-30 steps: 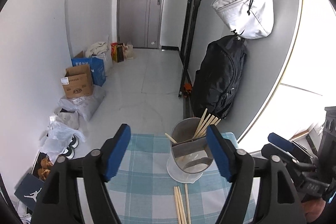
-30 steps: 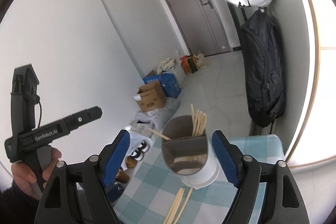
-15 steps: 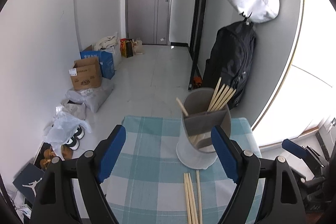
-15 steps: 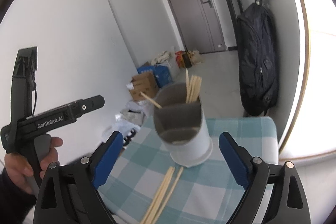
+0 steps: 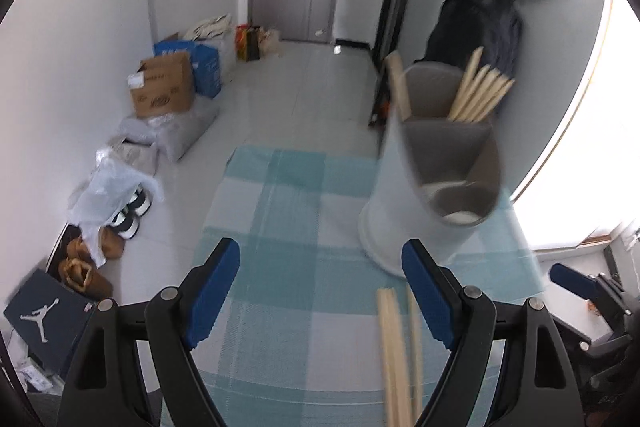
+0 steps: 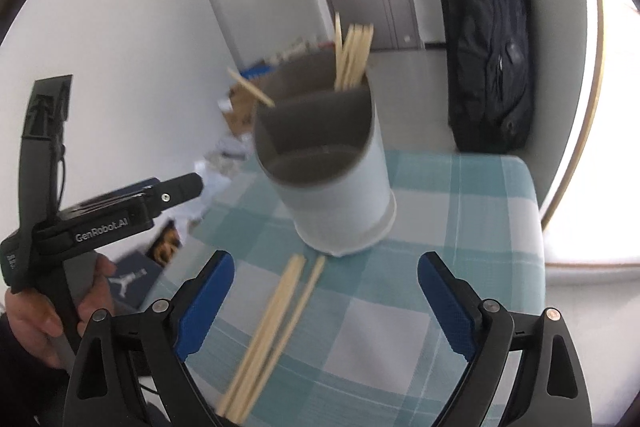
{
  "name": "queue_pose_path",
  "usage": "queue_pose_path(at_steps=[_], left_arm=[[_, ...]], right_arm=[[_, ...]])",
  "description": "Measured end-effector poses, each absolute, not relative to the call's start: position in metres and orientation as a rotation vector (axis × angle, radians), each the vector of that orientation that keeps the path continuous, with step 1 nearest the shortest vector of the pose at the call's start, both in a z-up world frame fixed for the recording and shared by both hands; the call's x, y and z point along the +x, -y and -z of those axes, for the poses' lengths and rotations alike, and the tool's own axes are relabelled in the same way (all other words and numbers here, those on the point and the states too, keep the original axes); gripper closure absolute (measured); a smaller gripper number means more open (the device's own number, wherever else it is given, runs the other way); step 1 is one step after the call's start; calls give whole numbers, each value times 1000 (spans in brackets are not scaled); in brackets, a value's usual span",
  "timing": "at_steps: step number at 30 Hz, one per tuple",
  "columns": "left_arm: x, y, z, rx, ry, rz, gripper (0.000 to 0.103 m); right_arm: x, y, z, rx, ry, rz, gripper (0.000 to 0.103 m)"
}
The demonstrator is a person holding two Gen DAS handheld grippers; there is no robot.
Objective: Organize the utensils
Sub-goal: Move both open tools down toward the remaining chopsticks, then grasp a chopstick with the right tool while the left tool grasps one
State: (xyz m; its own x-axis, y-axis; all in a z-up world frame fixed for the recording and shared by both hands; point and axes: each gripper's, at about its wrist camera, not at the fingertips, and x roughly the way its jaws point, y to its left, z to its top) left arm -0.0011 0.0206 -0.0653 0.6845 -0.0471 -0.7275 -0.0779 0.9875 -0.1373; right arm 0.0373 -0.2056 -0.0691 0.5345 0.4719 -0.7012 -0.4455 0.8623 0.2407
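Though blurred and cut off below, loose chopsticks (image 6: pixel 276 323) between the right gripper (image 6: pixel 326 299)'s wide-spread fingers; left gripper (image 5: pixel 320 291) likewise empty, agape.

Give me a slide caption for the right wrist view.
Open right claw above loose chopsticks beside a divided holder.

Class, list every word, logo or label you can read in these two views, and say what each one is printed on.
"GenRobot.AI": on the left gripper, along its black body, in the right wrist view.
Jumpman logo, no words: on the dark shoe box on the floor.
Print on the brown cardboard box: too blurred to read.
Label on the blue box: unreadable.
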Motion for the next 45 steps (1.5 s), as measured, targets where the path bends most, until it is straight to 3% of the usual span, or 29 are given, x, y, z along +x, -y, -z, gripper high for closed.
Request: queue_pose_path(at_steps=[4,8,9,19,25,29,35,45], left_arm=[[7,-38,74,-261,-884,-34,23],[11,-49,76,-297,-907,-64,23],[12,-51,77,-310,-916,-65,23],[15,-64,86,-389,-970,-77,23],[17,-66,87,-403,-986,-74,23],[19,-71,91,-419,-1002,-68,23],[18,-71,90,-435,-1010,-63,23],[19,-69,92,-440,-1020,-61,23]], right_arm=[[51,194,92,39,-969,-557,14],[67,177,116,26,-1084,-550,34],[70,173,121,22,-1102,-551,35],[84,145,142,-47,-1120,-482,55],[79,122,143,-229,-1088,-425,64],[75,120,141,-273,-1102,-437,91],[70,140,137,-194,-1148,-445,98],[72,140,132,-250,-1158,-458,94]])
